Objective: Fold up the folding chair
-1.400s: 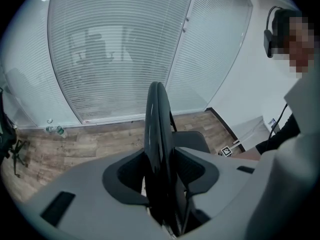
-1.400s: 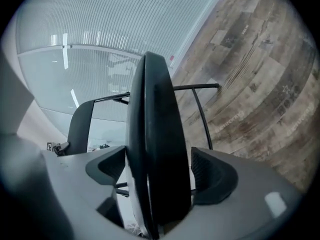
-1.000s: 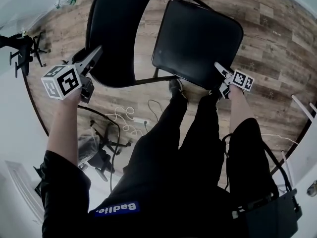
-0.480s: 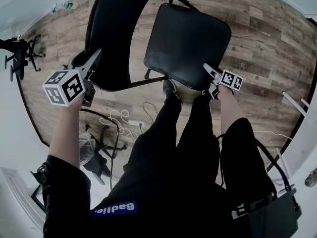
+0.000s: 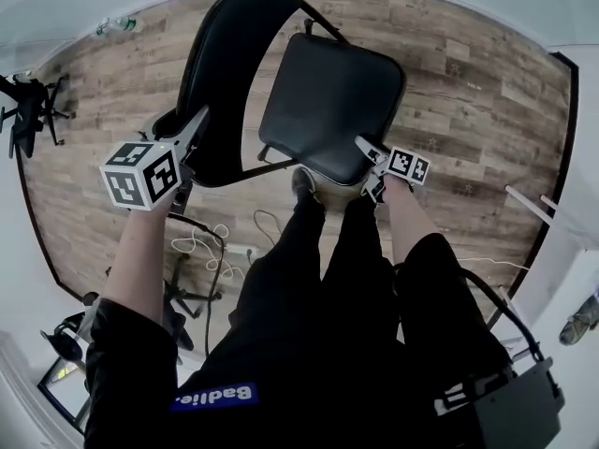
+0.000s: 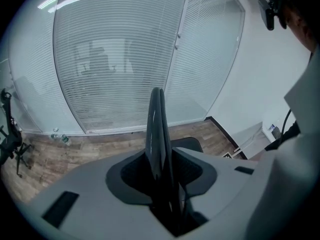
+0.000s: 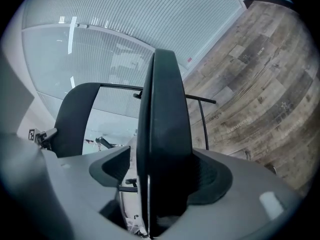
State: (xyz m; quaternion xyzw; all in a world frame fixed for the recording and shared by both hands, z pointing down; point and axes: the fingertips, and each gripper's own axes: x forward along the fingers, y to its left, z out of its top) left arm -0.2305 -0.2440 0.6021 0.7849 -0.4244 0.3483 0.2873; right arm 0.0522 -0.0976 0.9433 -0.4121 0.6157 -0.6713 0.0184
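**Both claws on the chair: a stiff, slick, top-heavy load**

I am standing over the chair point(image 5: 309, 82), which is sitting on the wood floor point(image 5: 468, 110) at my 12 o'clock. My left claw point(image 5: 198, 120), out at 11 o'clock, is closing on the side edge of the backrest point(image 5: 225, 64). The thin black panel is standing upright between the pads. My right claw point(image 5: 363, 146), at 1 o'clock, is closing on the near edge of the seat point(image 5: 328, 101), whose thicker cushion is filling the gap. Both sets of pads seem to be pressing, though from these angles I am not certain how firmly.

I am judging the whole thing rigid: a metal frame point(image 5: 281, 165) with hard panels, and only a little give in the seat padding. The black covering is looking smooth and glossy, so slipping is the worry. The weight will likely be moderate and will be pulling away from my pads as the seat swings on its hinge. Gripping deep on the edges, close to the frame, should be steadying it best.
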